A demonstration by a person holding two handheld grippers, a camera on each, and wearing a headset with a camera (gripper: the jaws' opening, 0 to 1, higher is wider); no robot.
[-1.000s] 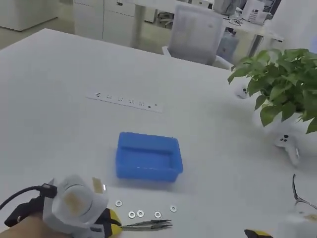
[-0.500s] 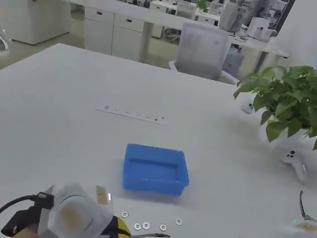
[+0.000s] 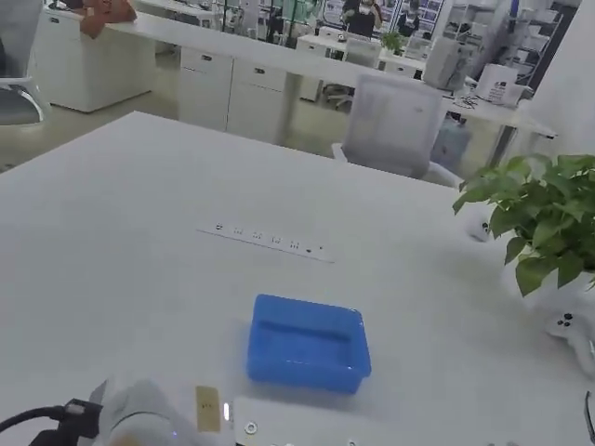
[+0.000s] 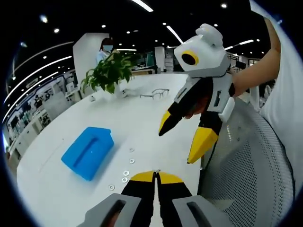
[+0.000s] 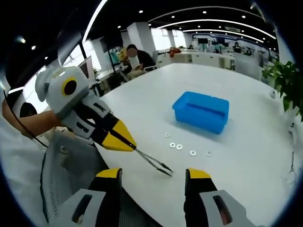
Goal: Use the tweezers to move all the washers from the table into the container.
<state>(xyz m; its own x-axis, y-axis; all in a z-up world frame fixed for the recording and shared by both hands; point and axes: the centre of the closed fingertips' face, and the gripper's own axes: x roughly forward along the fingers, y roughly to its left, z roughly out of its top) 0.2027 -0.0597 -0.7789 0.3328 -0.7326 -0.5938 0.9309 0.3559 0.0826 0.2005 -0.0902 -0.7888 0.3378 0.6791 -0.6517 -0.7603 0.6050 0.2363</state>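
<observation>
The blue container [image 3: 307, 353] sits open on the white table [image 3: 139, 232]. Several small washers [image 5: 179, 146] lie in a loose row on the table in front of it; one washer [image 3: 249, 428] shows at the bottom edge of the head view. My left gripper [image 5: 124, 141] is shut on thin metal tweezers [image 5: 152, 163], whose tips hover a little short of the washers. In its own view the left gripper [image 4: 155, 177] has its jaws together, with the washers [image 4: 126, 173] and container [image 4: 87, 151] ahead. My right gripper [image 5: 153, 175] stands open and holds nothing, off the table's near edge.
A white power strip [image 3: 270, 242] lies beyond the container. A potted plant [image 3: 544, 223] and a white controller [image 3: 569, 325] stand at the right, with glasses [image 4: 154, 95] nearby. A mesh chair back [image 4: 246, 165] is close to the grippers, and an office chair [image 3: 395, 125] stands at the far edge.
The head camera has tilted up, so the container, washers and grippers sit lower in the picture. Nothing on the table has visibly moved.
</observation>
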